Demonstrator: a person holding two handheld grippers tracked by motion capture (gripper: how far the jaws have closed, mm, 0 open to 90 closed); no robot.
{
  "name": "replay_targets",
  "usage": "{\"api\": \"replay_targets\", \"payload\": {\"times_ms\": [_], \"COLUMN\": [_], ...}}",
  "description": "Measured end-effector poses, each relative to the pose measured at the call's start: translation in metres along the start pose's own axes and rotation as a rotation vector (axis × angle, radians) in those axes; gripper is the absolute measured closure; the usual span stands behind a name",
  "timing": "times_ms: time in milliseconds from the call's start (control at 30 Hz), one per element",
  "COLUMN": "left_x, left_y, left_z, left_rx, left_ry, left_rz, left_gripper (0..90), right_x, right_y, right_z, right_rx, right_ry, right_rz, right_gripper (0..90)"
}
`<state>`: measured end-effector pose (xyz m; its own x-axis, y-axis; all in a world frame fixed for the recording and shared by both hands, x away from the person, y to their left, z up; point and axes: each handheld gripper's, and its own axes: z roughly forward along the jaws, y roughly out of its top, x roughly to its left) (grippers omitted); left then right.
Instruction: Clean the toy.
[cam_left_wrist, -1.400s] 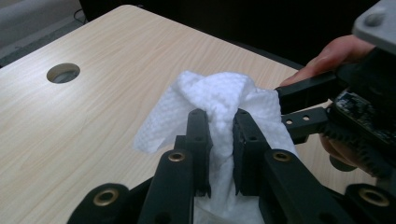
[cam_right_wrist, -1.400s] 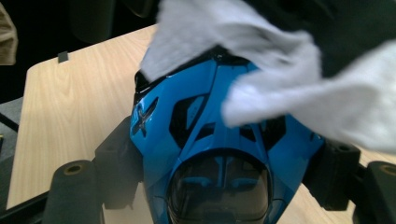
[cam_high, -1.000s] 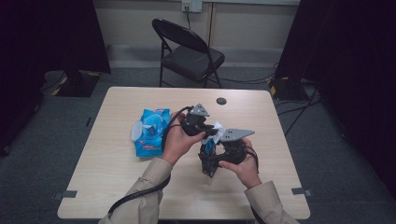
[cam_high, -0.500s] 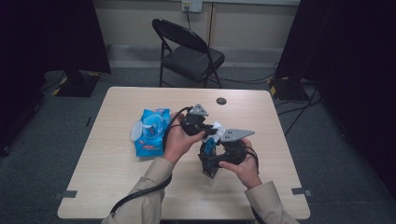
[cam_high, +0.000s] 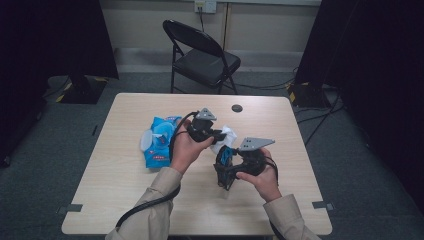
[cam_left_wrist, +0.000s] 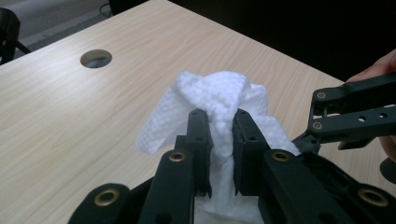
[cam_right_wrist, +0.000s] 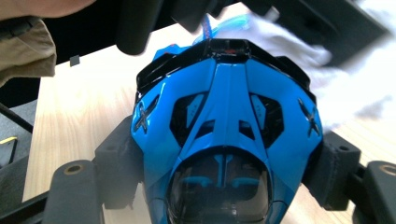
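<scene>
A person's left claw (cam_left_wrist: 219, 128) pinches a crumpled white wet wipe (cam_left_wrist: 219, 100) above the pale wooden desk (cam_high: 125, 200), while the right claw (cam_right_wrist: 224, 154) clamps a glossy blue-and-black toy car (cam_right_wrist: 224, 116) by its sides, evidently steadying it, nose toward the wipe, for cleaning. A blue wipes packet (cam_high: 159, 140) lies opened at the left.

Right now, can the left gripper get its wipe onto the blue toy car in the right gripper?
Probably yes. The left gripper is shut on the white wipe, the right gripper clamps the blue toy car close beside it, and nothing lies between them in the high view.
</scene>
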<state>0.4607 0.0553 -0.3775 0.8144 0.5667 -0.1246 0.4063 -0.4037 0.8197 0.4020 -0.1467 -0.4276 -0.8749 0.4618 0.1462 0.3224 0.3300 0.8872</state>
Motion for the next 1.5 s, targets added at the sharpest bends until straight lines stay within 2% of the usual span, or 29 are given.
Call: {"api": "replay_targets", "payload": {"times_ms": [100, 200, 333, 367, 567, 600, 633, 733, 833, 1000, 1167, 1233, 1333, 1500], "left_x": [-0.002, -0.007, -0.014, -0.019, -0.038, -0.038, -0.042, -0.044, -0.041, -0.037, -0.027, -0.019, -0.014, -0.004], "left_y": [0.005, 0.007, 0.008, 0.008, 0.006, 0.006, 0.005, 0.005, 0.007, 0.012, 0.013, 0.009, 0.007, 0.005], "left_z": [-0.014, -0.025, -0.035, -0.039, -0.037, -0.037, -0.033, -0.027, -0.021, -0.010, 0.003, 0.008, 0.007, -0.009], "left_rx": [-0.018, -0.019, -0.035, -0.039, -0.009, -0.009, 0.011, 0.030, 0.018, 0.032, 0.021, 0.004, -0.002, -0.041], "left_ry": [-0.012, -0.028, -0.054, -0.075, -0.143, -0.143, -0.149, -0.131, -0.121, -0.110, -0.085, -0.080, -0.065, -0.029], "left_rz": [0.016, 0.042, 0.055, 0.070, 0.120, 0.120, 0.131, 0.151, 0.132, 0.123, 0.083, 0.044, 0.026, -0.007], "left_gripper": [80.0, 80.2, 80.4, 80.4, 80.4, 80.4, 80.3, 79.9, 79.9, 79.7, 79.3, 79.2, 79.2, 79.5], "right_x": [-0.006, -0.011, -0.018, -0.020, -0.022, -0.022, -0.021, -0.018, -0.015, -0.010, -0.003, -0.001, -0.003, -0.009], "right_y": [-0.002, -0.004, -0.007, -0.008, -0.008, -0.008, -0.008, -0.007, -0.005, -0.006, -0.002, -0.001, -0.003, -0.004], "right_z": [-0.004, -0.006, -0.010, -0.011, -0.011, -0.011, -0.010, -0.009, -0.007, -0.002, 0.001, 0.001, -0.001, -0.007], "right_rx": [-0.008, -0.014, -0.015, -0.014, -0.012, -0.012, -0.016, -0.015, -0.002, 0.015, 0.011, 0.005, 0.005, -0.010], "right_ry": [-0.020, -0.033, -0.073, -0.084, -0.110, -0.110, -0.095, -0.092, -0.087, -0.061, -0.026, -0.018, -0.017, -0.033], "right_rz": [0.022, 0.039, 0.060, 0.066, 0.078, 0.078, 0.079, 0.065, 0.048, 0.028, 0.000, -0.001, 0.003, 0.023], "right_gripper": [24.7, 24.7, 24.8, 24.8, 24.8, 24.8, 24.8, 24.8, 24.7, 24.8, 24.8, 24.8, 24.8, 24.8]}}
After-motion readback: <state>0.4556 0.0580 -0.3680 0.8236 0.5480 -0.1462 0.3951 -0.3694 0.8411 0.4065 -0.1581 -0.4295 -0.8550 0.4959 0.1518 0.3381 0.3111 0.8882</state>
